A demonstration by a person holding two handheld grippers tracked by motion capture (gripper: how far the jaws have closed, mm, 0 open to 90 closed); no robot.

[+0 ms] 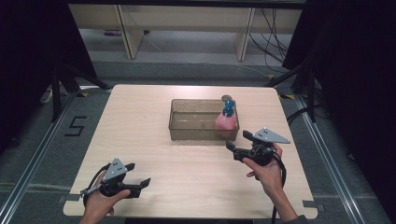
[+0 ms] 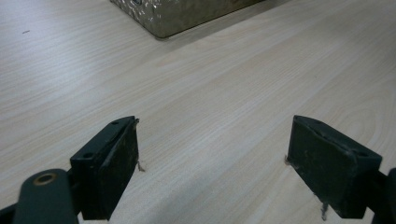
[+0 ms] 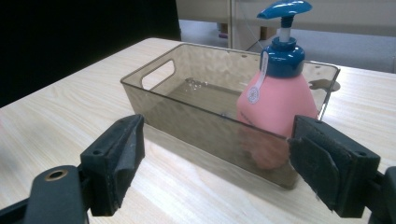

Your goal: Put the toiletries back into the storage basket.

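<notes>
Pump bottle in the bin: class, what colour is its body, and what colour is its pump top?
Pink body, blue pump top; the pump bottle shows best in the right gripper view.

One tabletop (image 1: 154, 186); one clear brown bin (image 1: 180, 126); one pink pump bottle (image 1: 227, 119), blue-capped, standing in the bin; two hand-held grippers: left (image 1: 140, 175), right (image 1: 237, 140).

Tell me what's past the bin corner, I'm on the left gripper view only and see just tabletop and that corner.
Observer: A pink pump bottle with a blue pump head stands upright inside the clear bin, at one end.
Operator: Right gripper holding it?
Observer: No. The right gripper is open and empty, just outside the bin near the bottle.
Operator: Anything else in the bin?
Observer: Apart from the bottle it looks empty.
</notes>
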